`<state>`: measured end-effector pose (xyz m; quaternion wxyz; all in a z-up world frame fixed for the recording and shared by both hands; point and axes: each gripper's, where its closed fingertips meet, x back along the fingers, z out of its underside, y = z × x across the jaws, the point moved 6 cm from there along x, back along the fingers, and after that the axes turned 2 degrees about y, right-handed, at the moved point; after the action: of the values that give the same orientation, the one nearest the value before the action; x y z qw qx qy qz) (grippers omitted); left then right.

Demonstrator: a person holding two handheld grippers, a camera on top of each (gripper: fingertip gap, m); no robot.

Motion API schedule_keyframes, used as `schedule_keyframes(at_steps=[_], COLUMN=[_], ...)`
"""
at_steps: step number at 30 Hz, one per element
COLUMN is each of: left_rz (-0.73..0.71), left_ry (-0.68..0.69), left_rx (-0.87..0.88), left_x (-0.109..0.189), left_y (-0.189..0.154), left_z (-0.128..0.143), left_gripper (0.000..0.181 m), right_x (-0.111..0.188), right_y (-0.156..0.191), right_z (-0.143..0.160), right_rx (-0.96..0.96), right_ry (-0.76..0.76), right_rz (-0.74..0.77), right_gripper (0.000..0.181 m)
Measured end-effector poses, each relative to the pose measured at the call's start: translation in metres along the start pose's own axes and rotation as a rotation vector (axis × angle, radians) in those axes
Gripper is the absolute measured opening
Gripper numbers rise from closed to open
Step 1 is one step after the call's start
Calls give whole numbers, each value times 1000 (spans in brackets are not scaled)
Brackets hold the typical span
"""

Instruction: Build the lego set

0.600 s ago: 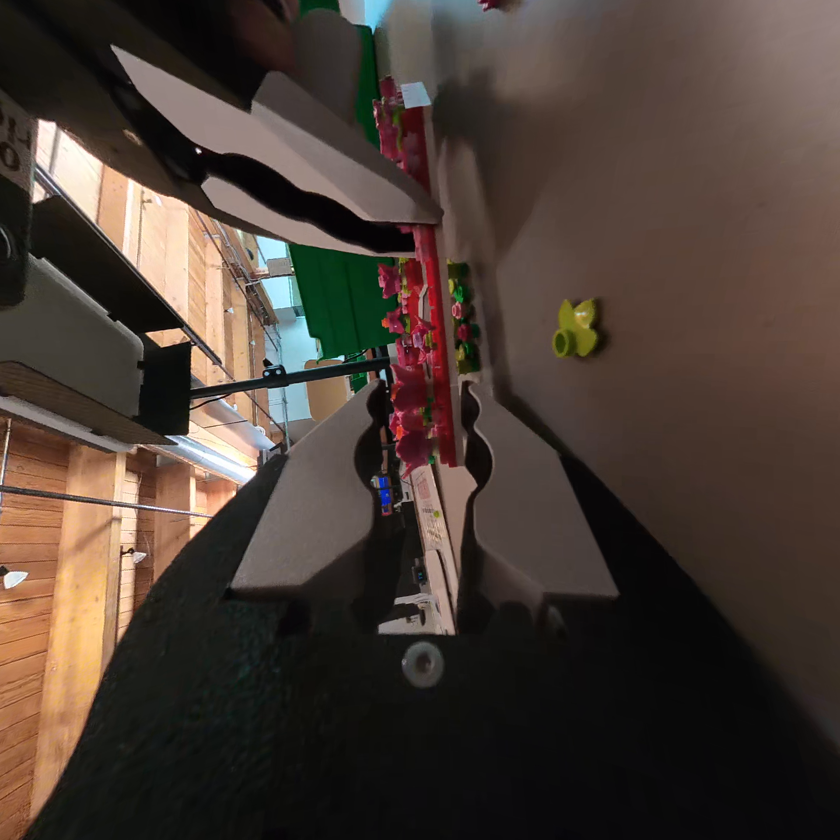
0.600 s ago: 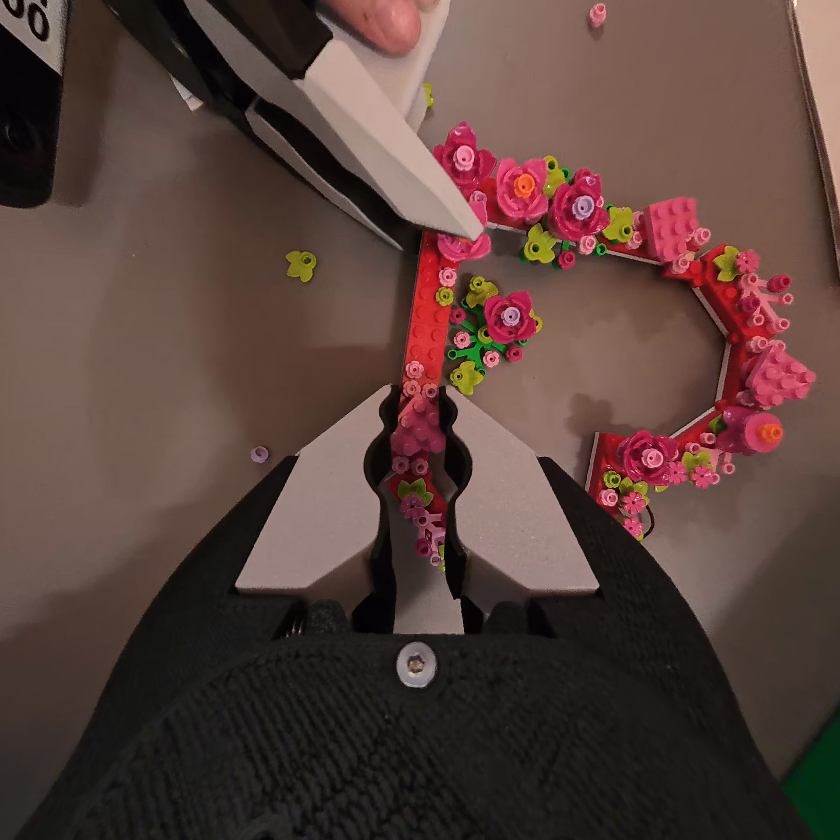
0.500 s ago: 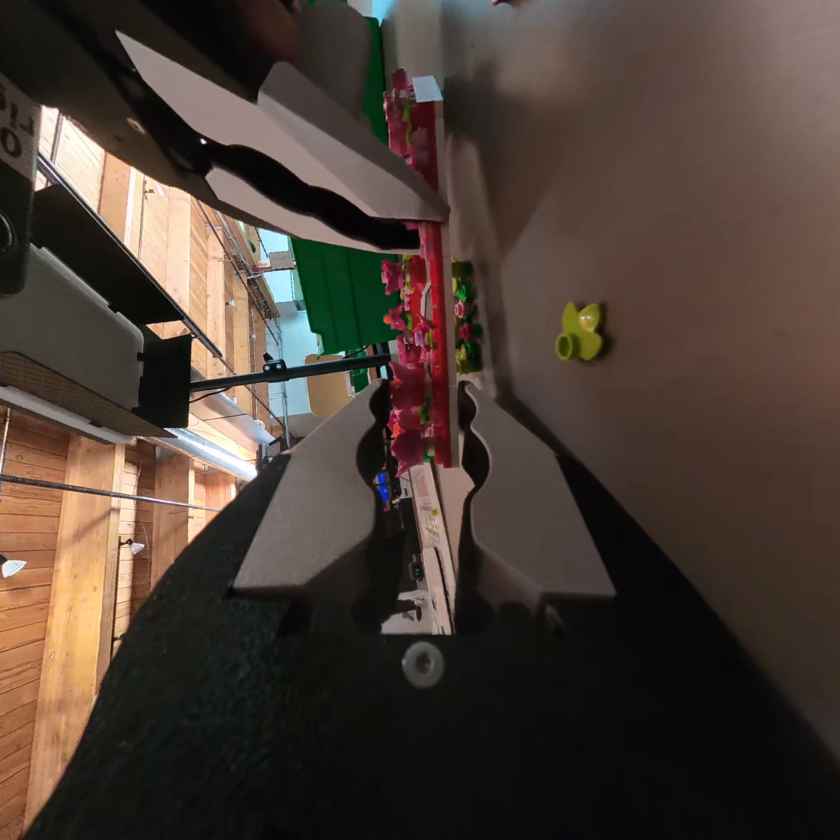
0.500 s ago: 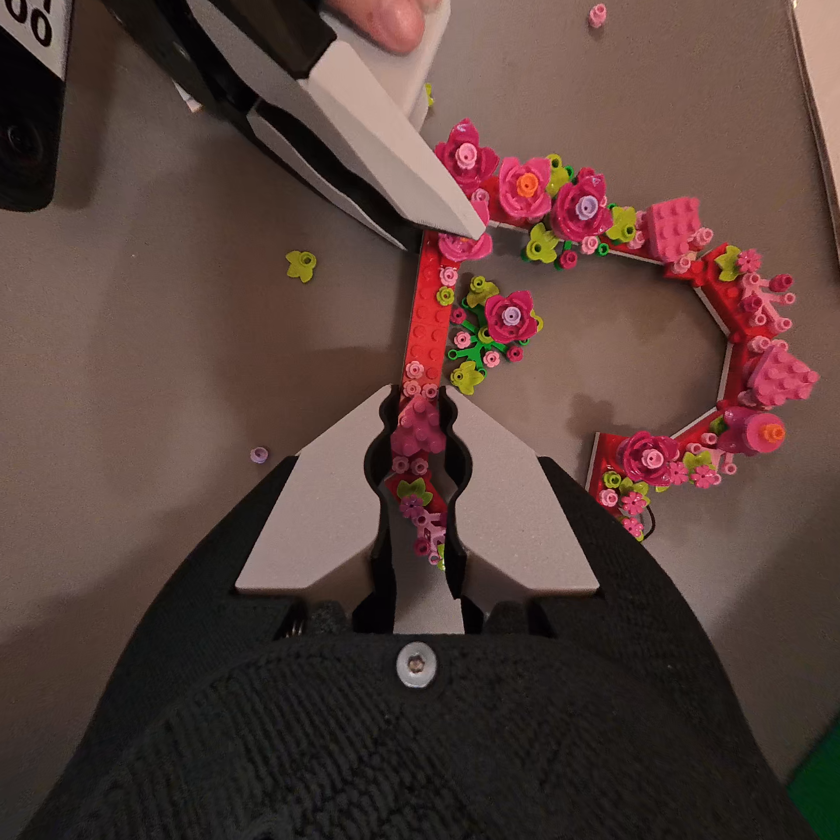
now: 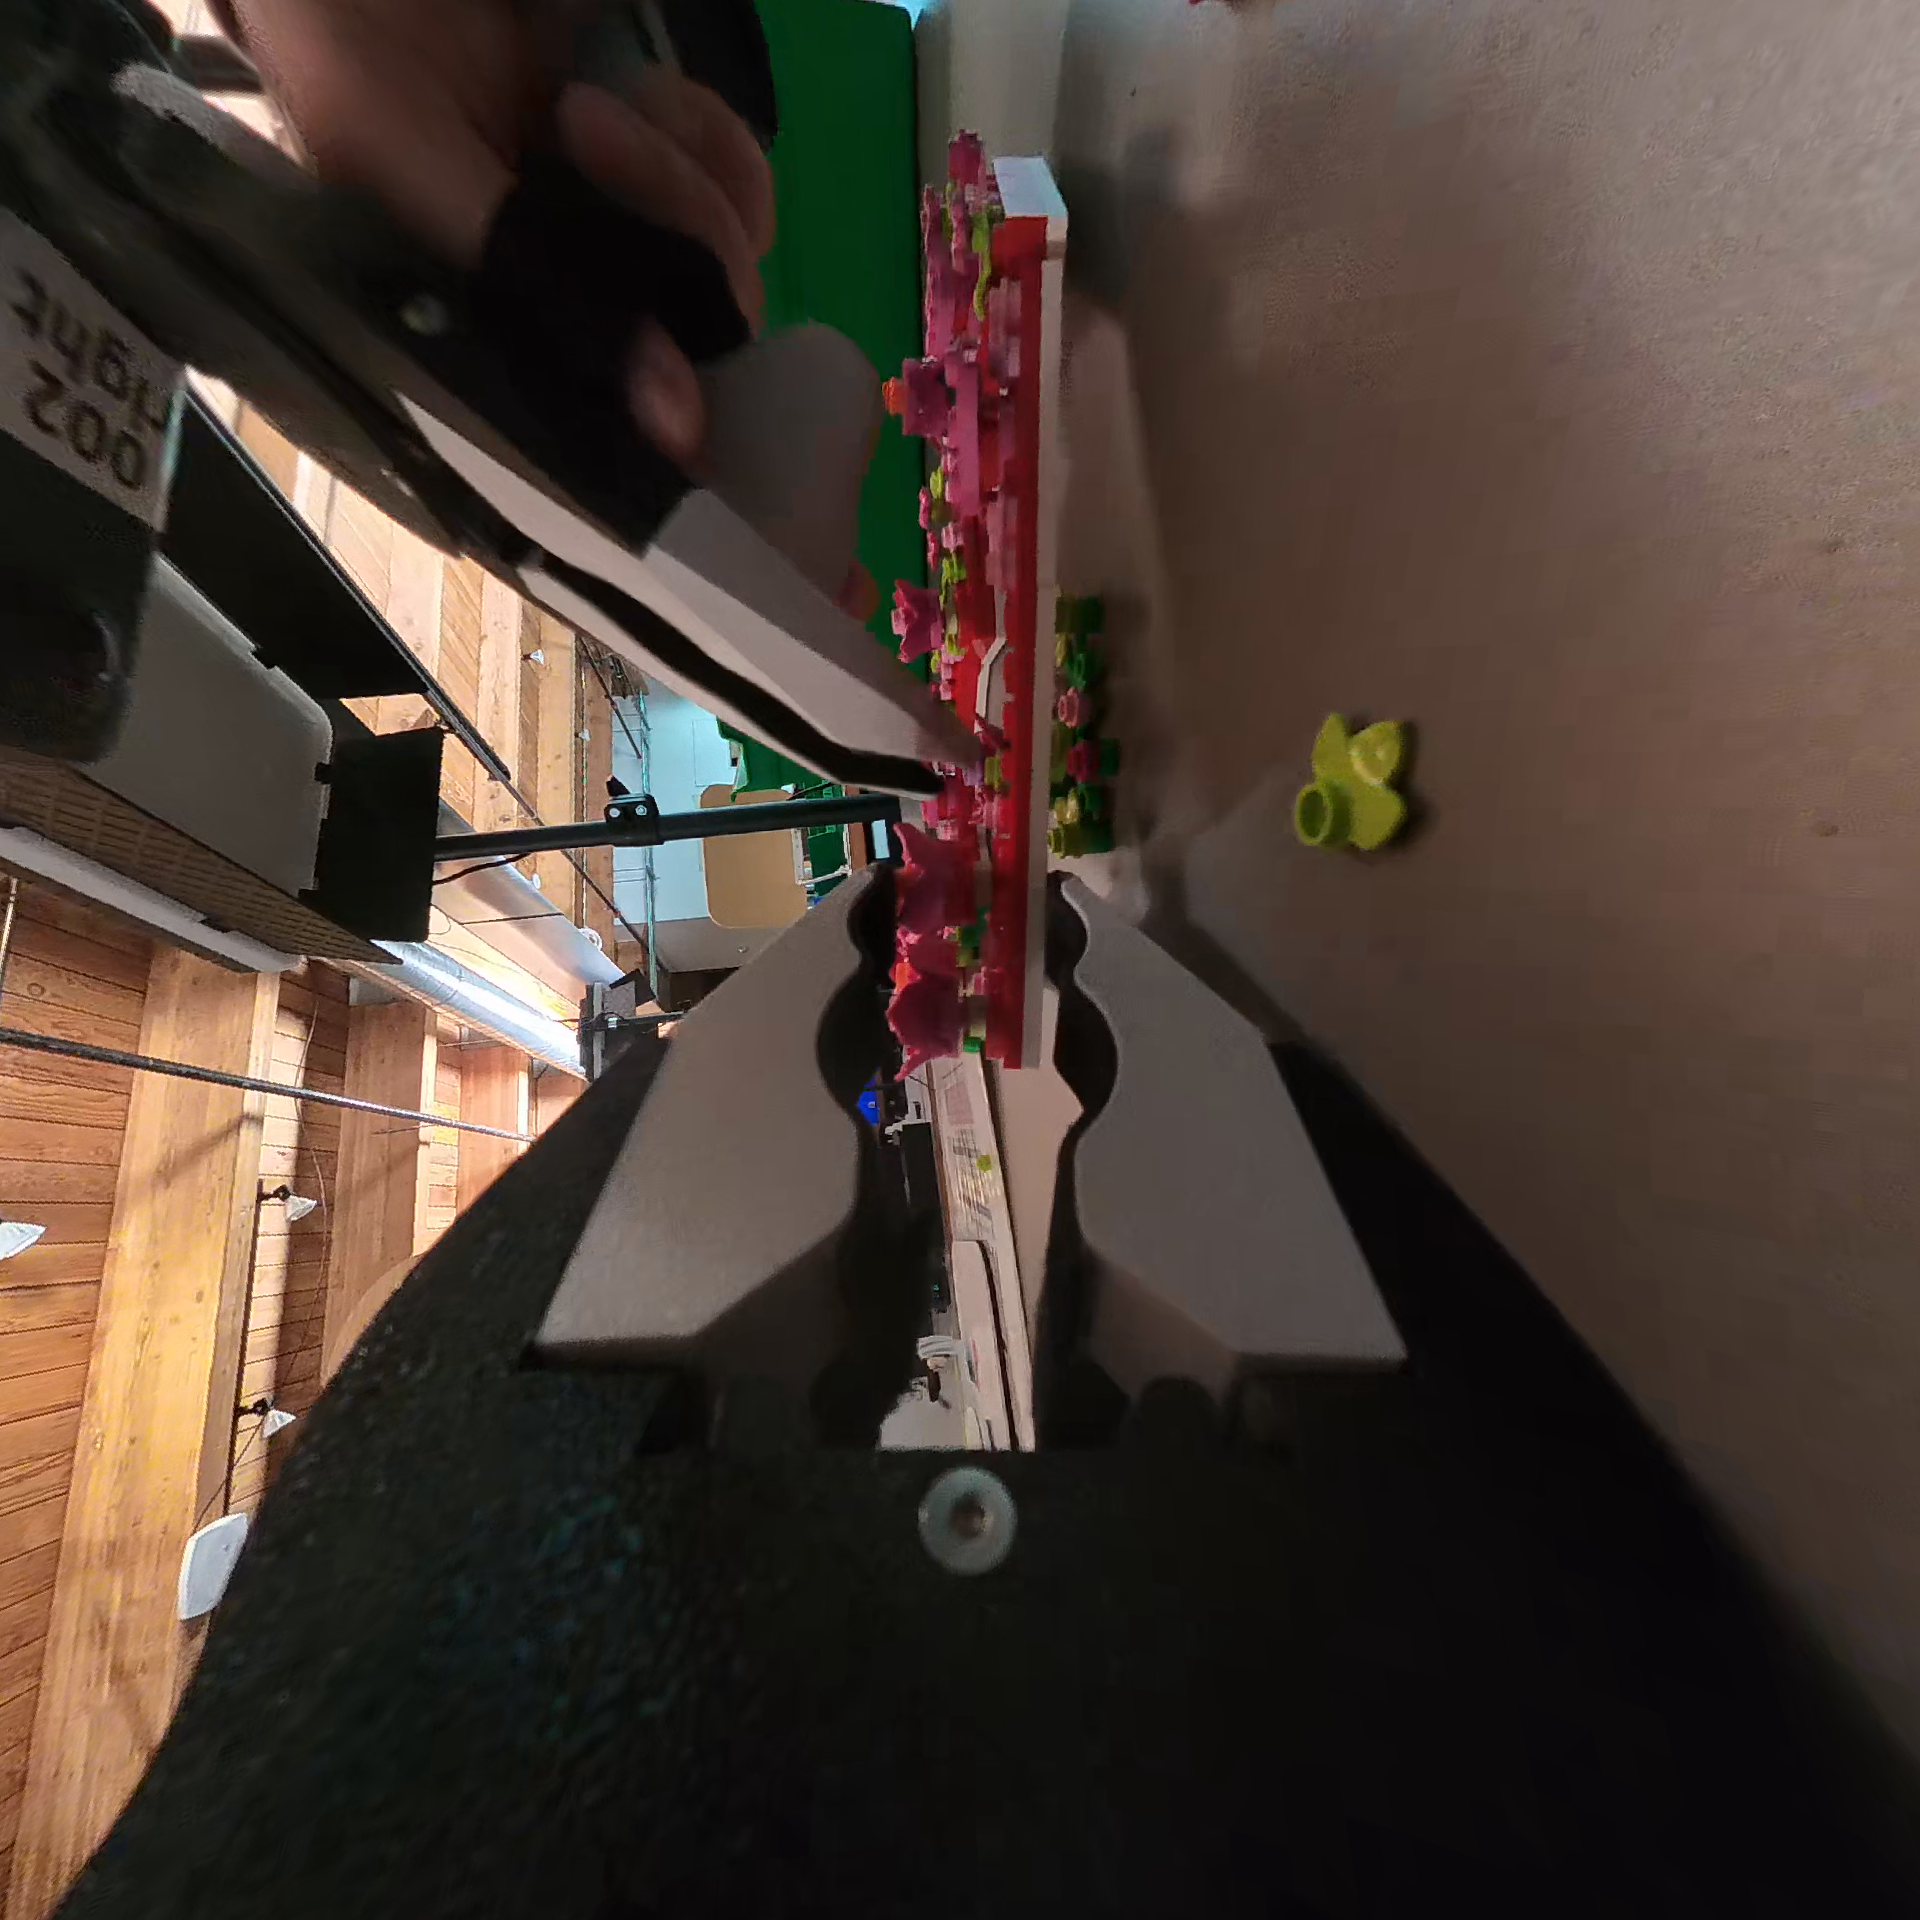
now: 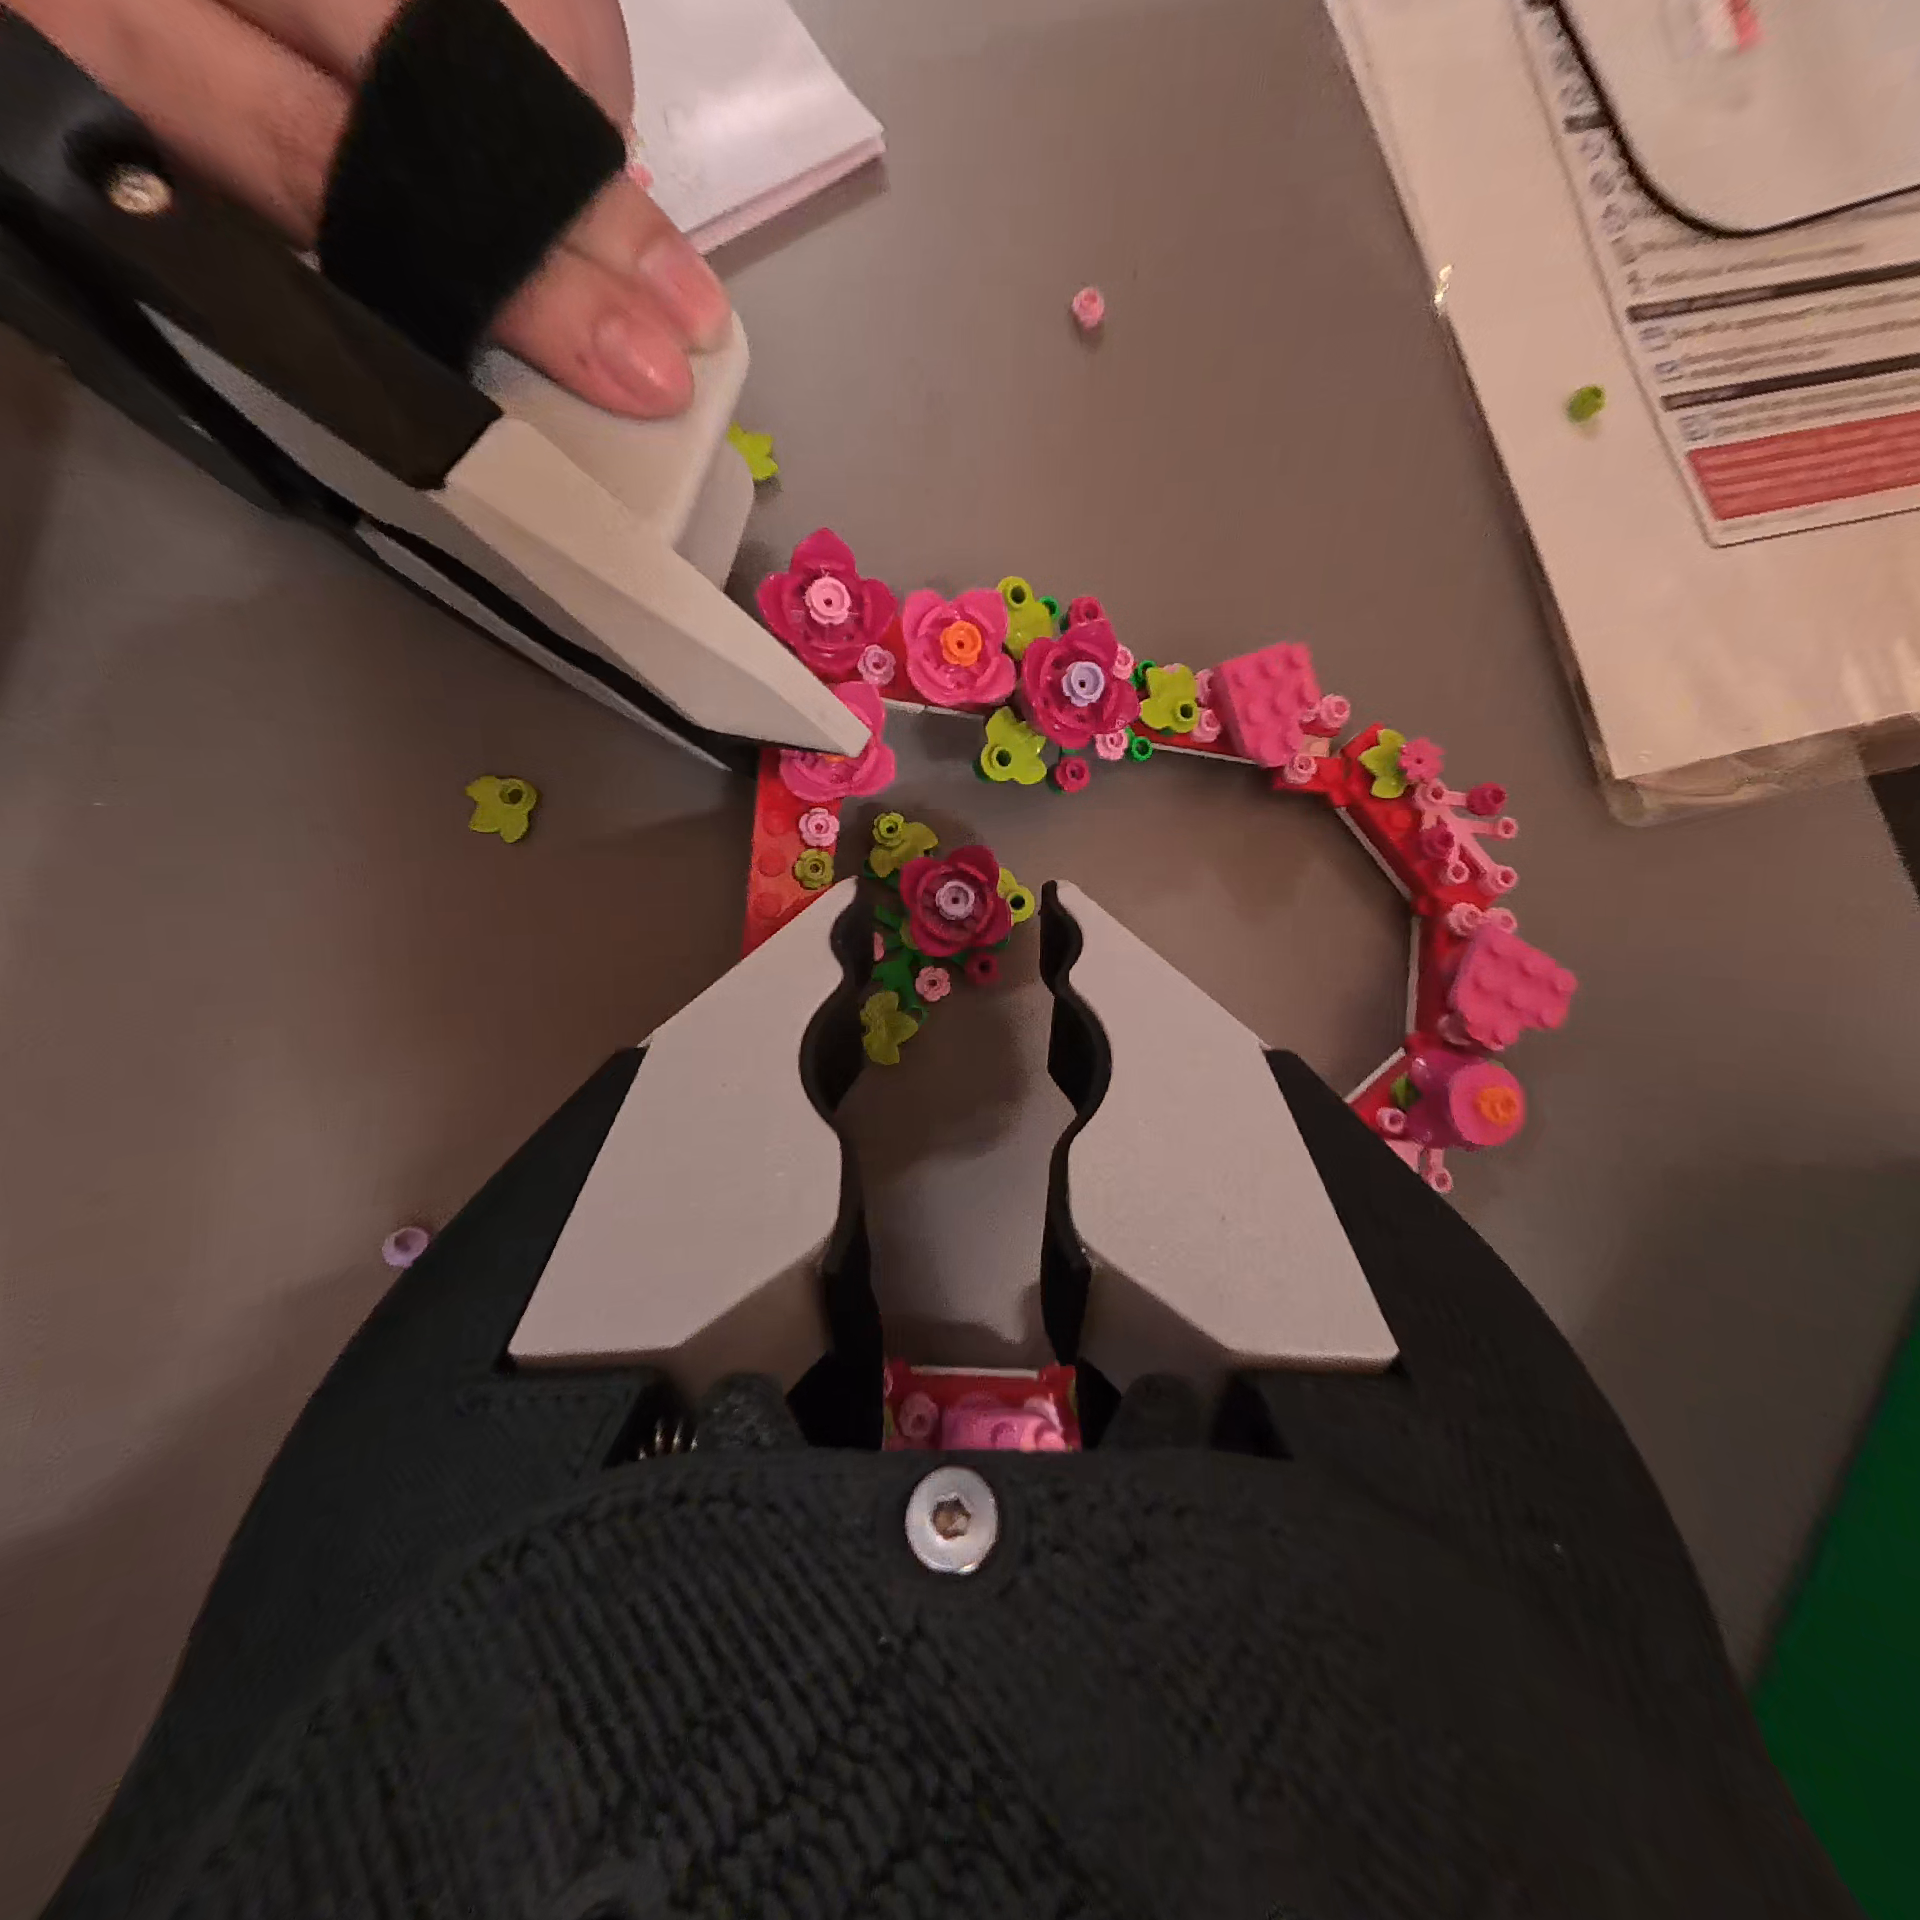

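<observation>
The red heart-shaped lego frame with pink roses and lime leaves lies on the grey table. My left gripper is shut on the frame's edge. It also shows in the right wrist view, clamped at the frame's top-left corner. My right gripper is open and holds nothing. It hovers over a loose cluster with a dark pink rose and green leaves, inside the heart. It also shows in the left wrist view, above the frame's flowers.
A loose lime leaf lies left of the frame and also shows in the left wrist view. A pink stud and a lilac stud lie loose. A printed sheet lies at top right, white paper at top. Only a small space, under 4 cm, lies between the two pairs of fingers. The loose lime leaf is about 7 cm from my left fingertips. My left wrist view looks at it from another angle.
My right gripper has let go of the frame's left bar, opened wider and shifted right and back, over the loose rose cluster. My left gripper still holds the frame.
</observation>
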<state>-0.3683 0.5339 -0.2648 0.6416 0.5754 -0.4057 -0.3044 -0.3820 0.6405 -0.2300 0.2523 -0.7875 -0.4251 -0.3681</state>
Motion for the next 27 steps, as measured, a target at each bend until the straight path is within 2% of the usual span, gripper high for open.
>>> schedule_keyframes(at_steps=[6,9,13,18,27], left_rz=[0,4,4,6,3], left_ry=[-6,-4,-2,-5,-11], left_rx=[-1,0,-1,1,0], left_x=[-1,-1,-1,-2,-1], left_y=[0,0,0,0,0], left_z=[0,0,0,0,-1], left_gripper=[26,26,26,26,26], right_x=[-14,-10,8,23,10], right_y=[-4,-9,-14,0,16], right_z=[7,7,4,1,7], right_rx=[37,38,-7,-98,11], right_ry=[83,71,-34,-214,-223], right_rz=[21,47,45,-145,-176], right_gripper=[22,20,19,19,19])
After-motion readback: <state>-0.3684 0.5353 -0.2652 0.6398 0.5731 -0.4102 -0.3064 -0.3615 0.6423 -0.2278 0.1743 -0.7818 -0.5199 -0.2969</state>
